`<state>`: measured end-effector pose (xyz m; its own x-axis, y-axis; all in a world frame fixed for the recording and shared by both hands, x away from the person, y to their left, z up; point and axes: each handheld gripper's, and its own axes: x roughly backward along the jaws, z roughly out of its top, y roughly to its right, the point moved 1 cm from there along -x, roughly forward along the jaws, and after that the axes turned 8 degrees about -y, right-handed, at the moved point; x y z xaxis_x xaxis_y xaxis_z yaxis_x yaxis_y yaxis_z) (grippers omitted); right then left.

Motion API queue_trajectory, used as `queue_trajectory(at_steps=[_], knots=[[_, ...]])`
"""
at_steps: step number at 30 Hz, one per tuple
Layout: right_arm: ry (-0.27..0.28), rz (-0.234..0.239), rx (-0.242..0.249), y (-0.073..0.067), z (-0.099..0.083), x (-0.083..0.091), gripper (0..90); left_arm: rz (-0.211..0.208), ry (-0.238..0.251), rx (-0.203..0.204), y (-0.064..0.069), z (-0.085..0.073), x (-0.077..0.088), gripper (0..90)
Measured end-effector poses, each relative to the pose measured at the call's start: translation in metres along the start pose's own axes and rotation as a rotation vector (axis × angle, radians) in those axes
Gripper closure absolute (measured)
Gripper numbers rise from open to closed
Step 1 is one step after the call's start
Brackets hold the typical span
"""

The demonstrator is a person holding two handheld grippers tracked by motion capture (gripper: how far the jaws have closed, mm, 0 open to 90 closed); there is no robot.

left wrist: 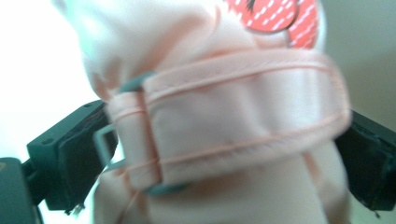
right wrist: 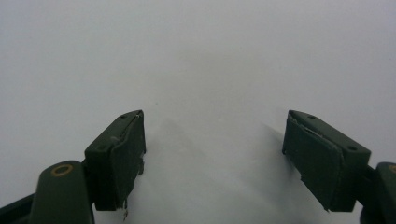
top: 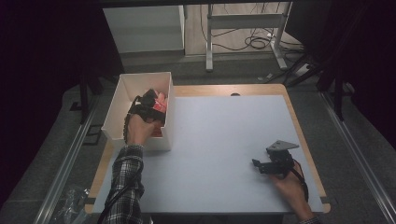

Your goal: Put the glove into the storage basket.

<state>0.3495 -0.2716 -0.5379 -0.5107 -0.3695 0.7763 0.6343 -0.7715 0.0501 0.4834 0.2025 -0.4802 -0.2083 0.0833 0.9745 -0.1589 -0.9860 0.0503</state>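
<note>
Holding my left gripper (top: pixel 148 106) inside the white box (top: pixel 115 109), jaws released astride the pink strapped shoe (left wrist: pixel 224 126); right gripper (right wrist: pixel 212 158) gaped, unladen. Risk: strap buckle (left wrist: pixel 106 147) could snag a pad on withdrawal.

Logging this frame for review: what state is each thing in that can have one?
Open-topped white box: upright at the table's left edge, holding a pink item.
Pink fabric item with a strap and red patch: in the box, between the left gripper's jaws.
Left gripper: down in the box, jaws wide apart.
Right gripper: open, nothing between the jaws, over the bare white table top.
</note>
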Motion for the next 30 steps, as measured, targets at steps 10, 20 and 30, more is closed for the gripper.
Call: queue_trajectory(at_steps=[10,20,30], knots=[[0.0,0.0,0.0,0.0,0.0,0.0,21.6,0.003,0.106,-0.056,-0.003,-0.011,0.023,2.1],[0.0,-0.001,0.0,0.0,0.0,0.0,21.6,-0.006,0.214,-0.104,-0.009,-0.028,0.039,2.7],[0.0,-0.001,0.0,0.0,0.0,0.0,21.5,-0.03,0.287,-0.129,-0.016,-0.04,0.05,0.8]])
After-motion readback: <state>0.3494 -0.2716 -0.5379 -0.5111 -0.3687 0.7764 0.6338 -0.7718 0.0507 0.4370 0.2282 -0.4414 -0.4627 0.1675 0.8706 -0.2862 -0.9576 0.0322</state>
